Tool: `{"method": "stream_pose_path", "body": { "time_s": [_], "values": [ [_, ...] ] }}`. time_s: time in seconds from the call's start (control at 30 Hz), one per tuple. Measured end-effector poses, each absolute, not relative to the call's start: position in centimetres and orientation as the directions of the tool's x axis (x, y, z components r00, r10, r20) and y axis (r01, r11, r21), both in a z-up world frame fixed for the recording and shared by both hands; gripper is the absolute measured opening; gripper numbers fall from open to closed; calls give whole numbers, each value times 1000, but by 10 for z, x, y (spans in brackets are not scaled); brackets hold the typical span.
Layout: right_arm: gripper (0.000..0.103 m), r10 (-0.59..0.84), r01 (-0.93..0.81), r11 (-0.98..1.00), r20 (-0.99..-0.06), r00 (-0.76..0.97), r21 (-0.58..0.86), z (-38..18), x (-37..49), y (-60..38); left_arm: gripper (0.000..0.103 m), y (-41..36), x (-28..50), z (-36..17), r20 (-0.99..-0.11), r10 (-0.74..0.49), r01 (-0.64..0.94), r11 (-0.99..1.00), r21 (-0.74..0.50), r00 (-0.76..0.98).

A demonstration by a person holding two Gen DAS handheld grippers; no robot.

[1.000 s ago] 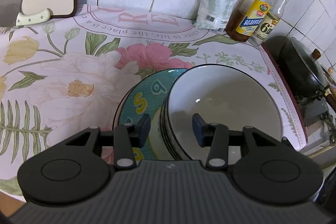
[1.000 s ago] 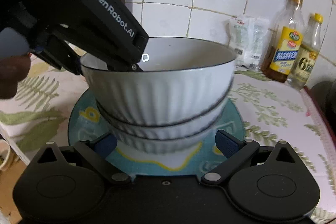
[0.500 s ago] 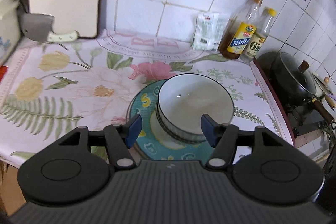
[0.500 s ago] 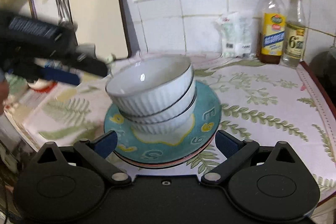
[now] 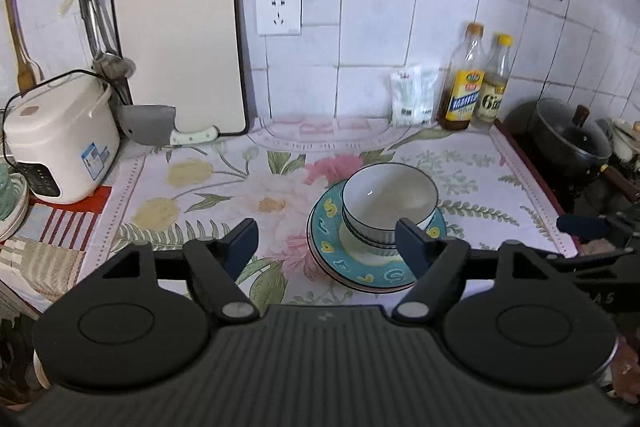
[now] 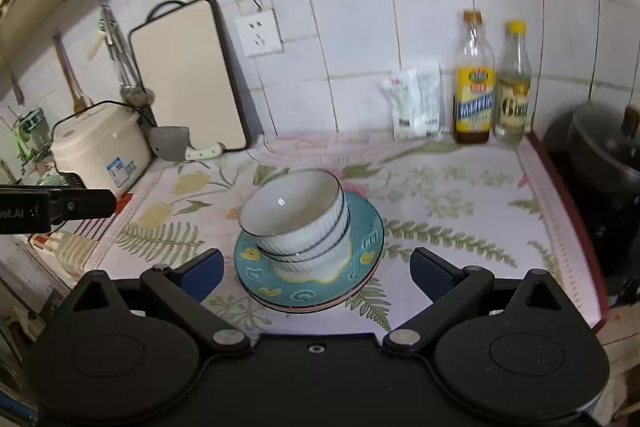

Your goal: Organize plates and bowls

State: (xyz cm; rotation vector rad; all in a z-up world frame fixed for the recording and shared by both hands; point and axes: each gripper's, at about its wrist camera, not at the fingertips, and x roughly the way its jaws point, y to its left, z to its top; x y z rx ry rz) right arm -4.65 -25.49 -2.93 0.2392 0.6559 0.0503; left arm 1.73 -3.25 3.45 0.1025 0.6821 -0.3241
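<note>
Three white ribbed bowls [image 5: 390, 203] sit nested on a teal plate with yellow figures [image 5: 360, 267], which tops a short stack of plates on the floral cloth. My left gripper [image 5: 326, 239] hovers above and short of the stack, its jaws opening with nothing between them. In the right wrist view the bowls [image 6: 292, 215] lean slightly left on the plate [image 6: 366, 239]. My right gripper [image 6: 316, 267] stands open and empty, back from the stack. The left gripper [image 6: 60, 205] shows at that view's left edge.
A white rice cooker [image 5: 60, 139] stands at the left, with a cutting board [image 5: 180, 47] and a cleaver [image 5: 152, 123] against the tiled wall. Two bottles [image 5: 476, 87] and a packet [image 5: 412, 99] stand at the back right. A dark pot [image 5: 572, 139] sits on the stove.
Both grippers have drawn back and up from the stack, so it looks smaller. The left jaws have come off the top bowl's rim and widened.
</note>
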Motion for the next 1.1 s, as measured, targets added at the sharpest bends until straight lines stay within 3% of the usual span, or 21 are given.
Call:
{"method": "stream_pose_path", "body": {
  "time_s": [0.2, 0.4, 0.63, 0.87, 1.1],
  "values": [
    [101, 49, 48, 987, -570, 820, 153, 0, -66, -244, 92, -29, -3, 36, -622, -264, 319, 948, -24, 737],
    [101, -36, 84, 994, -536, 843, 65, 9, -85, -227, 99, -32, -15, 27, -602, -240, 310, 951, 13, 762],
    [103, -147, 155, 987, -546, 825, -32, 5, -92, -213, 100, -31, -21, 18, -601, -204, 284, 958, 41, 773],
    [103, -107, 171, 983, -569, 815, 60, -2, -98, -226, 100, -30, -26, 9, -624, -197, 293, 954, 54, 756],
    [103, -177, 259, 964, -576, 798, 64, -11, -114, -228, 100, -35, -35, 3, -634, -196, 301, 952, 61, 748]
  ]
}}
